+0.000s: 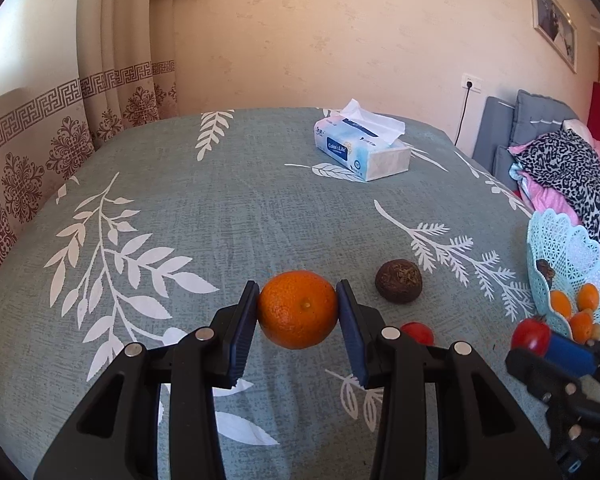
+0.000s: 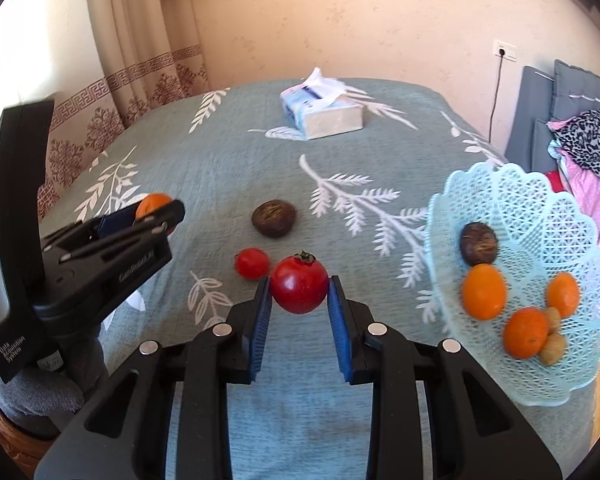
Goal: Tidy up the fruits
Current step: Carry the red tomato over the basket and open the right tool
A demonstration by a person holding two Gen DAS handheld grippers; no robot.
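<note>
**Both claws carry fruit over the table, with the basket to the right.**

Left wrist view: the left claw [image 1: 298, 310] pinches an orange [image 1: 298, 308] between its two blue pads, held above the grey-green leaf-print tablecloth [image 1: 220, 208]. A dark brown fruit [image 1: 399, 281] lies on the cloth just right of it, and a small red fruit [image 1: 418, 333] peeks out behind the right finger. At the right edge stands the pale blue lattice basket [image 1: 556, 240], and the right claw [image 1: 540, 340] reaches in beside it, clamped on a tomato [image 1: 530, 335]. A tissue box [image 1: 362, 148] sits far back.

Right wrist view: the right claw [image 2: 299, 292] squeezes the red tomato [image 2: 299, 285], stem up, left of the basket [image 2: 540, 208]. The basket holds three oranges [image 2: 483, 291], one brown fruit [image 2: 479, 243] and two small tan nuts [image 2: 553, 349]. The small red fruit [image 2: 252, 263] and the brown fruit [image 2: 274, 218] lie on the cloth. At left, the left claw [image 2: 156, 210] holds its orange [image 2: 153, 204].
</note>
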